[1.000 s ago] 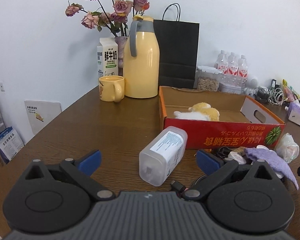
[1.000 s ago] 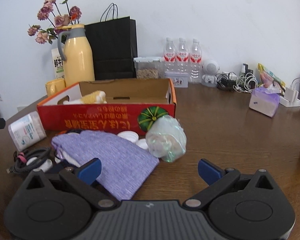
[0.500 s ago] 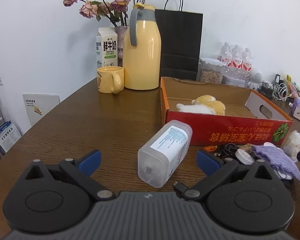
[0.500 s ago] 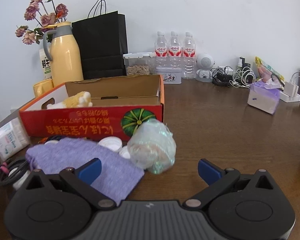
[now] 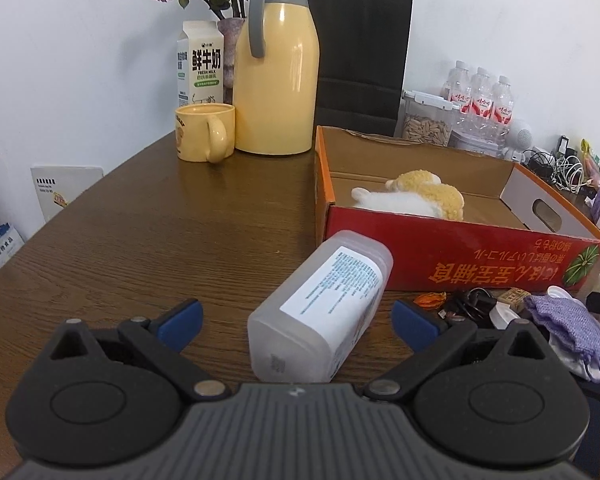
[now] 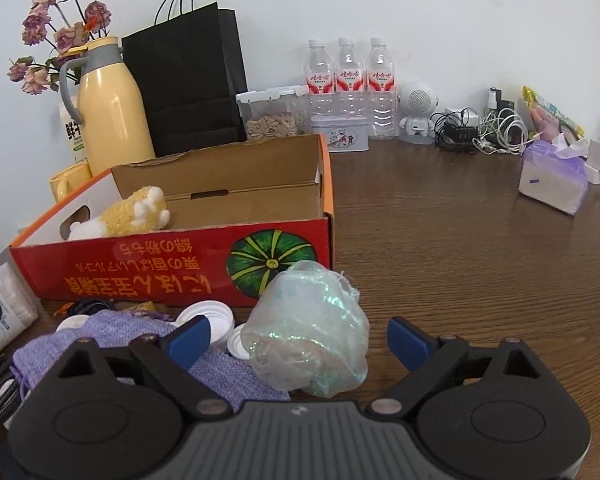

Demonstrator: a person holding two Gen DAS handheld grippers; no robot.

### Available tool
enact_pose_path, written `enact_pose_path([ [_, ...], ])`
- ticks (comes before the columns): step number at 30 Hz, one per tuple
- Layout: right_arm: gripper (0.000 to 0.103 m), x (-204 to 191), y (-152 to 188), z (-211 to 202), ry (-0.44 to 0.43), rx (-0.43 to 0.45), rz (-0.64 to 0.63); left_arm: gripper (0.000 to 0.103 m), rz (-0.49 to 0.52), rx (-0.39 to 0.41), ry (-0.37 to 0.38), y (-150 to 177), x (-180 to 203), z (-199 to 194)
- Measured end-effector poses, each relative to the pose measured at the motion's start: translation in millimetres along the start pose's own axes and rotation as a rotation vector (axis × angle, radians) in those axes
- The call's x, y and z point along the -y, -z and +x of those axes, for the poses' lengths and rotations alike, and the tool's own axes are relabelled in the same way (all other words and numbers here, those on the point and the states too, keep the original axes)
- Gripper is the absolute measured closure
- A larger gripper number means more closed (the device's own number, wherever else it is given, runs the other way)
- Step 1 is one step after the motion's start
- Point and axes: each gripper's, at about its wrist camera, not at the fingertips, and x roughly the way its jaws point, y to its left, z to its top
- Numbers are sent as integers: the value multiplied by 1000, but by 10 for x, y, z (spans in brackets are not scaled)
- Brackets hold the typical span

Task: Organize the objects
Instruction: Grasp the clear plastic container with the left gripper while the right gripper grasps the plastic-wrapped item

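On the brown wooden table [image 5: 148, 240], both tools have advanced since a second ago. The frosted plastic canister with a white printed label [image 5: 324, 312], lying on its side just before the red cardboard tray with the pumpkin print [image 5: 460, 260], now sits deeper between the blue pads of the left gripper [image 5: 296, 318] than before. The crumpled iridescent plastic bag [image 6: 308, 332], resting against the tray's front wall beside a lilac knitted pouch [image 6: 112, 332] and white round lids [image 6: 208, 316], likewise fills more of the span of the right gripper [image 6: 300, 336].

Assessment: each tool appears lined up for a pick, presumably for transfer into the tray, where a yellow-and-white plush toy [image 5: 416, 198] already lies.

Left jaws stand wide; neither pad touches the canister. Right jaws have just been closing slightly yet remain wide, with the bag between them; the right-hand pad is clear of it, the left-hand one close, contact unconfirmed. Nothing is gripped.
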Motion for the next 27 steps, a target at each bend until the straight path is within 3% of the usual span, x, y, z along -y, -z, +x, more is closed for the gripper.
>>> enact_pose_path([
  [4, 22, -2, 9, 14, -22, -4, 6, 23, 6, -10, 26, 17, 19, 42],
  [6, 29, 4, 17, 14, -21, -2, 8, 39, 6, -18, 43, 30, 23, 62],
  [9, 46, -1, 30, 15, -23, -4, 5, 48, 13, -9, 60, 53, 33, 53],
  [16, 57, -42, 61, -66, -13, 37, -23, 57, 14, 28, 62, 80, 43, -12],
  [17, 57, -42, 62, -83, -12, 45, -23, 62, 13, 35, 65, 79, 41, -29],
  [27, 58, -57, 47, -325, -20, 129, -40, 62, -9, 112, 69, 22, -16, -264],
])
